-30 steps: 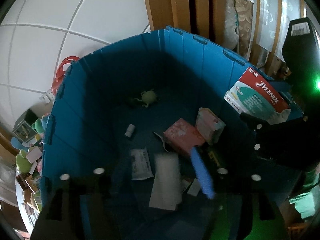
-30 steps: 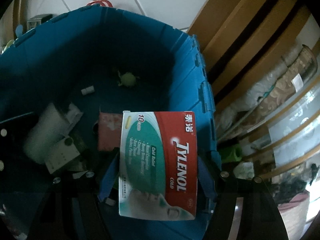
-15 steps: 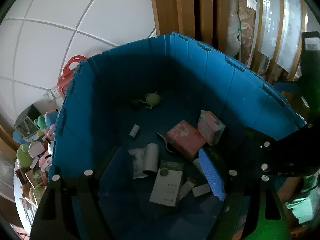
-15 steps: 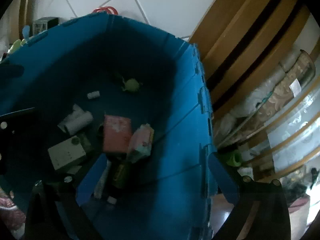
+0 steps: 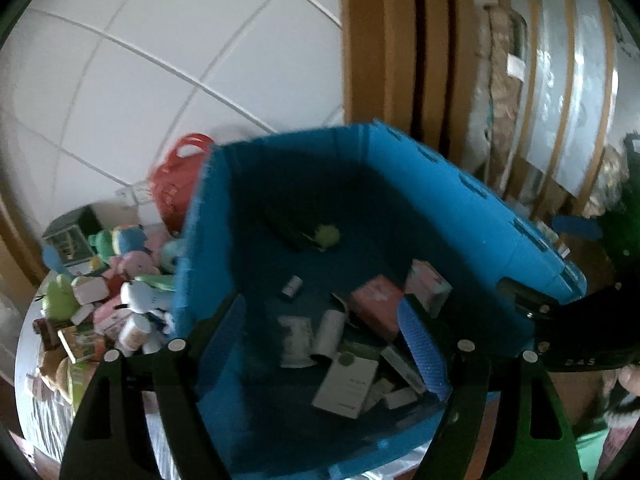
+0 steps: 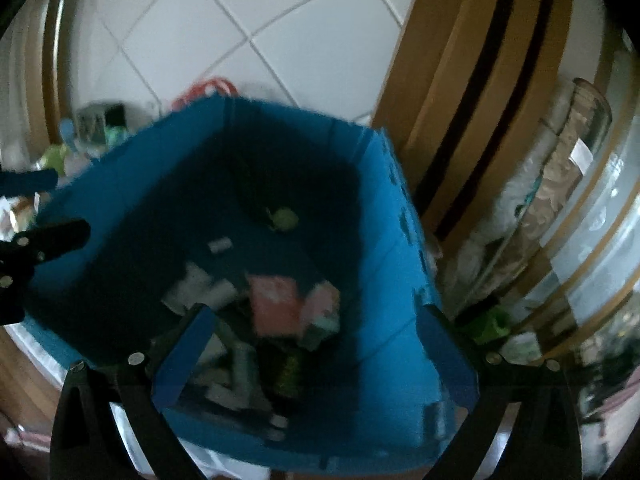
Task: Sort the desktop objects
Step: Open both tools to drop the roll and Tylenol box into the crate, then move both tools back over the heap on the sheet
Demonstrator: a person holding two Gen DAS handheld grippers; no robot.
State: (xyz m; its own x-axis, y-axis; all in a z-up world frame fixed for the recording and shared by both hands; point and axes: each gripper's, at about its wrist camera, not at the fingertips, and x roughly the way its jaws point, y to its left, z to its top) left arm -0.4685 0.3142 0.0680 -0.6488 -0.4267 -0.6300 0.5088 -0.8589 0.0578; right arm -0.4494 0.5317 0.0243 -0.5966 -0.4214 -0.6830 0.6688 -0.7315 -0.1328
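Observation:
A deep blue bin [image 5: 460, 196] fills both views; it also shows in the right wrist view [image 6: 384, 264]. Inside lie a pink box [image 5: 376, 306], a white box [image 5: 348, 380], a white roll [image 5: 330, 330], a small white cap [image 5: 291, 285] and a green toy [image 5: 328, 235]. My left gripper [image 5: 328, 344] is open and empty above the bin. My right gripper [image 6: 316, 356] is open and empty above the bin's near wall. The pink box [image 6: 276, 304] shows blurred in the right wrist view.
A heap of plush toys and small boxes [image 5: 104, 300] lies on the table left of the bin. A red bag [image 5: 176, 184] stands behind it. White tiled wall [image 5: 140, 60] is at the back and a wooden frame [image 5: 384, 40] to the right.
The right gripper let go of the Tylenol box and stands open. Both grippers have pulled up and back from the bin, so more of the room shows.

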